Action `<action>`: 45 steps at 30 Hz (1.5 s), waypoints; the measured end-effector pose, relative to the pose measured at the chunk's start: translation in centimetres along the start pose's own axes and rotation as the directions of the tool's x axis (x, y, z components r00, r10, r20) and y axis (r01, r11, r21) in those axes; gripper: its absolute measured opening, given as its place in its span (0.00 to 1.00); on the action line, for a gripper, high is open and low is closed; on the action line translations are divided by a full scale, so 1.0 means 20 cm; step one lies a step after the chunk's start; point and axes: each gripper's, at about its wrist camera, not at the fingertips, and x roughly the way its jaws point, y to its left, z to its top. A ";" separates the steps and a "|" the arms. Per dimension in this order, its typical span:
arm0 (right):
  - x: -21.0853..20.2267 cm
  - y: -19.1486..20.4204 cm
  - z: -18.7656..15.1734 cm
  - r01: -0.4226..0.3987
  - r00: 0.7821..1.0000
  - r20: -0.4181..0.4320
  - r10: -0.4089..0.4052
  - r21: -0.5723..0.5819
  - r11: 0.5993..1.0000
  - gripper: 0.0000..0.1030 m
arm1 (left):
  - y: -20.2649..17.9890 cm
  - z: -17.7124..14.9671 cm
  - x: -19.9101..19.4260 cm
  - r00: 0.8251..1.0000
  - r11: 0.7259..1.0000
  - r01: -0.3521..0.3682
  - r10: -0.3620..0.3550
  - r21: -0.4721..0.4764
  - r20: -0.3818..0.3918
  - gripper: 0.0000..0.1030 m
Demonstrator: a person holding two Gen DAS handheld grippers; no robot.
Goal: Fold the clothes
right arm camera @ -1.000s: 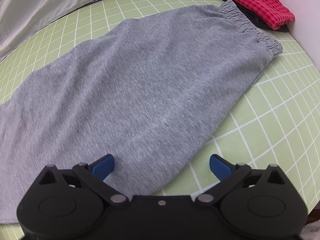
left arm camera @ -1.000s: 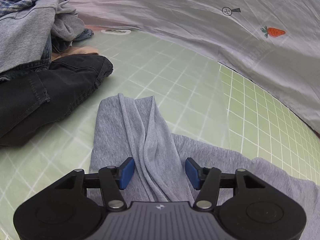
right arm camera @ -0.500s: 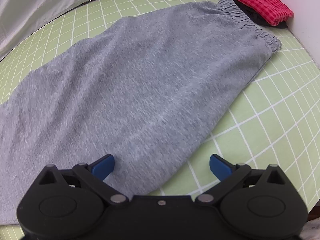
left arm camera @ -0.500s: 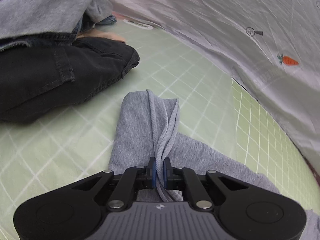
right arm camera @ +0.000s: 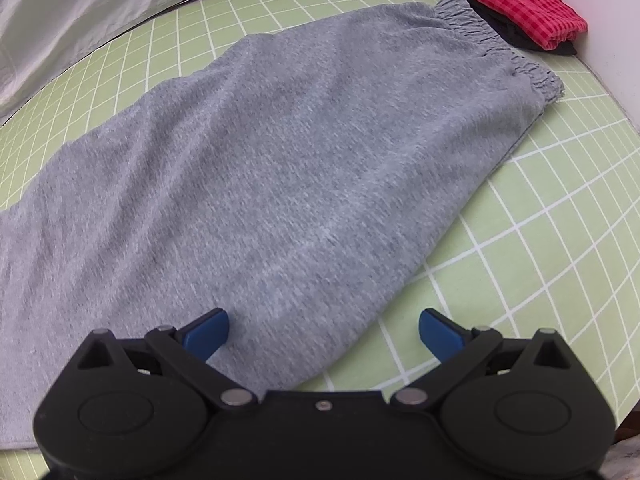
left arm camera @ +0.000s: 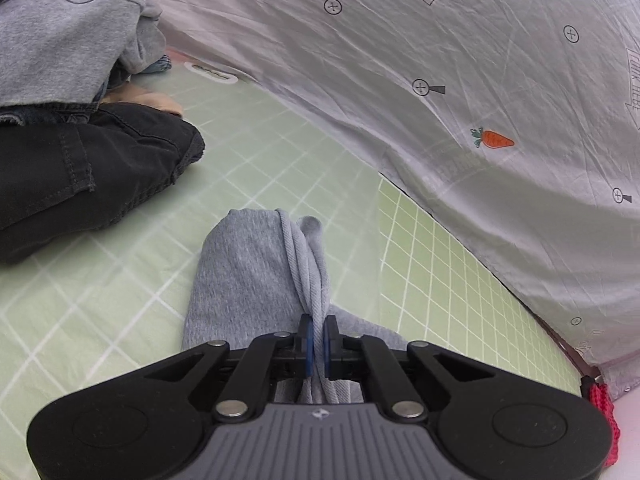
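From the left wrist view, the left gripper [left arm camera: 316,340] has its jaws pinched tight on a bunched ribbed fold of the grey sweatpants [left arm camera: 248,272], its blue pads [left arm camera: 306,340] pressed against the cloth from both sides; the leg end of the garment runs away from the gripper across the green gridded mat [left arm camera: 432,280] and ends in a rounded cuff near the middle of the scene. On the far left lies a heap of unfolded clothes, black jeans [left arm camera: 80,168] lowest and a grey sweatshirt [left arm camera: 60,40] piled above them, well apart from the sweatpants. A pale grey sheet [left arm camera: 440,60] printed with a small carrot [left arm camera: 494,139] rises along the far right. From the right wrist view, the right gripper [right arm camera: 322,330] stands wide open with nothing between its jaws, its left blue pad [right arm camera: 208,332] over the near edge of the grey sweatpants [right arm camera: 280,152] and its right pad over bare green gridded mat [right arm camera: 540,260]. The garment lies spread flat, its gathered waistband [right arm camera: 496,44] at the far right, just beside a folded red checked cloth [right arm camera: 512,0] lying on something black
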 end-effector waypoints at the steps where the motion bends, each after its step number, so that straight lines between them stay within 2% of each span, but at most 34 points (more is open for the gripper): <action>1: 0.00 0.00 0.00 -0.001 1.000 0.000 0.001 0.004 1.000 1.00 | -0.01 0.00 0.00 1.000 1.000 0.019 -0.019 -0.005 -0.005 0.04; 10: -0.01 -0.04 -0.02 -0.015 1.000 0.001 0.015 0.039 0.999 1.00 | -0.22 -0.09 0.05 0.991 0.989 0.111 -0.104 0.095 -0.079 0.04; 17: -0.01 -0.07 -0.03 -0.020 1.000 0.004 0.019 0.069 0.997 1.00 | -0.34 -0.11 0.03 0.971 0.965 0.221 -0.204 0.144 -0.122 0.04; 24: 0.00 -0.09 -0.03 -0.022 1.000 0.004 0.022 0.081 0.997 1.00 | -0.46 -0.14 -0.02 0.926 0.921 0.363 -0.338 0.144 -0.171 0.04; 27: 0.00 -0.09 -0.04 -0.021 1.000 0.006 0.021 0.077 0.997 1.00 | -0.51 -0.20 0.02 0.893 0.892 0.424 -0.382 0.159 -0.237 0.05; 28: 0.00 -0.09 -0.04 -0.021 1.000 0.006 0.020 0.076 0.997 1.00 | -0.52 -0.22 0.05 0.885 0.886 0.434 -0.385 0.165 -0.261 0.08; 29: 0.00 -0.09 -0.04 -0.020 1.000 0.007 0.020 0.074 0.997 1.00 | -0.53 -0.26 0.08 0.892 0.890 0.416 -0.360 0.188 -0.272 0.13; 31: 0.00 -0.08 -0.03 -0.018 1.000 0.008 0.018 0.070 0.997 1.00 | -0.57 -0.31 0.10 0.934 0.897 0.322 -0.249 0.301 -0.257 0.38; 33: -0.01 -0.08 -0.03 -0.012 1.000 0.015 0.011 0.060 0.998 1.00 | -0.60 -0.36 0.12 0.963 0.886 0.225 -0.140 0.405 -0.229 0.47; 34: -0.02 -0.07 -0.03 -0.004 1.000 0.024 0.003 0.051 0.999 1.00 | -0.59 -0.36 0.11 0.972 0.886 0.190 -0.107 0.424 -0.211 0.55; 36: -0.04 -0.06 -0.02 0.012 0.999 0.046 -0.013 0.033 0.999 1.00 | -0.57 -0.37 0.11 0.984 0.882 0.118 -0.042 0.456 -0.174 0.62; 38: -0.07 -0.04 -0.01 0.021 0.997 0.076 -0.022 0.012 1.000 1.00 | -0.50 -0.36 0.11 0.987 0.889 0.040 0.035 0.456 -0.155 0.62; 41: -0.11 0.02 0.01 0.030 0.992 0.123 -0.023 -0.055 0.998 1.00 | -0.44 -0.35 0.12 0.981 0.885 -0.038 0.122 0.463 -0.152 0.62; 45: -0.11 0.10 0.03 0.018 0.991 0.135 0.001 -0.140 0.990 1.00 | -0.41 -0.38 0.08 0.974 0.876 -0.046 0.145 0.479 -0.173 0.64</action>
